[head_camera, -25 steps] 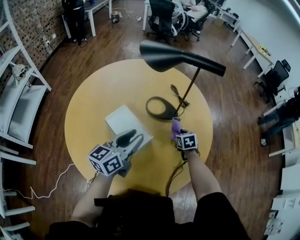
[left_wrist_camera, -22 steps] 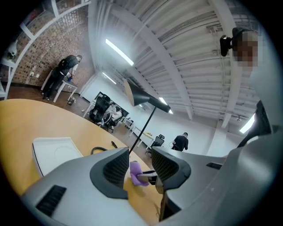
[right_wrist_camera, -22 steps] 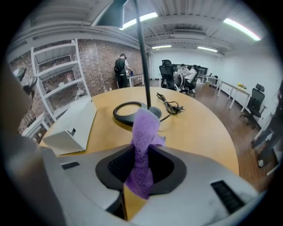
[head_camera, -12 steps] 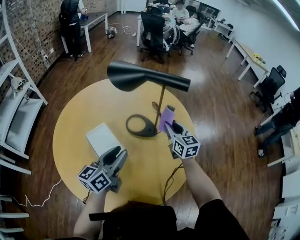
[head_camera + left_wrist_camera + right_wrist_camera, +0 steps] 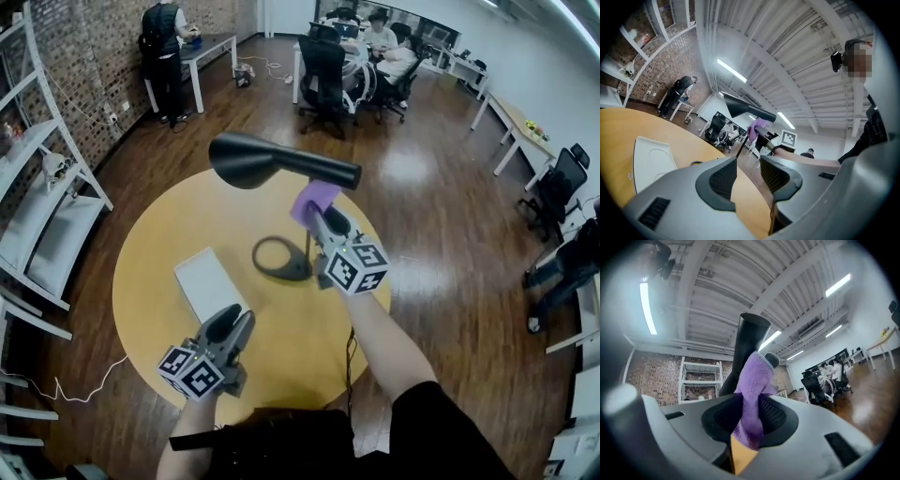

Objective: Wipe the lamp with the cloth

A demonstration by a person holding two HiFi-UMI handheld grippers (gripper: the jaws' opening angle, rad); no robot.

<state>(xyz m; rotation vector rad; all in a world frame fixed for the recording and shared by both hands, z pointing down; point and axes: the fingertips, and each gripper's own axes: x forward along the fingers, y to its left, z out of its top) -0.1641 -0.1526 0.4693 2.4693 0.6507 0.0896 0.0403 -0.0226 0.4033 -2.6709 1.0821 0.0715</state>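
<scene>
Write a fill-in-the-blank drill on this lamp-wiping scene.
The right tongs are shut on a ____ cloth.
The left tongs, jaws apart, hold ____.
In the head view the white tray lies ____ of the lamp base.
Missing words: purple; nothing; left.

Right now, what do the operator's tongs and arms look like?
Left tongs and right tongs: grey moulded plastic bodies, black ribbed pads. Each carries a white cube with black square markers. Operator wears a black short-sleeved top.
</scene>
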